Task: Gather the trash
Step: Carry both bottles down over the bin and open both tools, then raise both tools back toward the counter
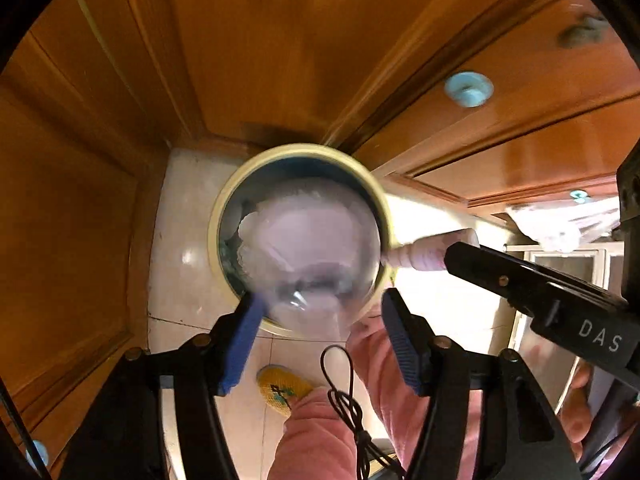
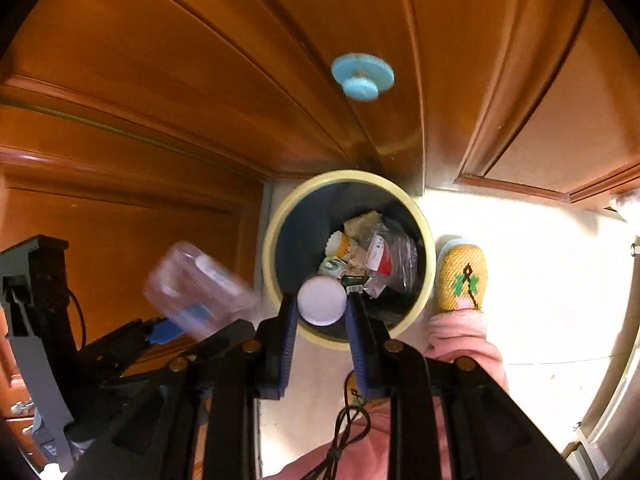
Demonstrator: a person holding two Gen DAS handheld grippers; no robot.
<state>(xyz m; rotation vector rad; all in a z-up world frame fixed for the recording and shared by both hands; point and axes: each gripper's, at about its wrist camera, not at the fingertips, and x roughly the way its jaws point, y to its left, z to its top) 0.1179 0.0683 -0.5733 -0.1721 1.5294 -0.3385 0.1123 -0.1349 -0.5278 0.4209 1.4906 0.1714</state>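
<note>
A round trash bin with a cream rim (image 1: 224,208) (image 2: 276,232) and dark inside stands on the floor against the cabinets, with several wrappers and cups in it. A clear plastic bottle (image 1: 316,256) (image 2: 200,284), blurred, hangs over the bin's mouth just past the tips of my left gripper (image 1: 324,312) (image 2: 196,328). The blue pads (image 1: 404,344) stand wide, and I see no pad pressing on the bottle. My right gripper (image 2: 322,308) (image 1: 452,258) is shut on a small white bottle (image 2: 322,300) (image 1: 428,250) above the bin's near rim.
Wooden cabinet doors with light blue knobs (image 2: 362,76) (image 1: 468,88) rise behind the bin. A person's yellow slipper (image 2: 462,276) (image 1: 284,388) and pink trouser leg (image 1: 320,432) stand beside it on the pale tiled floor (image 2: 540,280). A metal appliance edge (image 2: 616,400) is at right.
</note>
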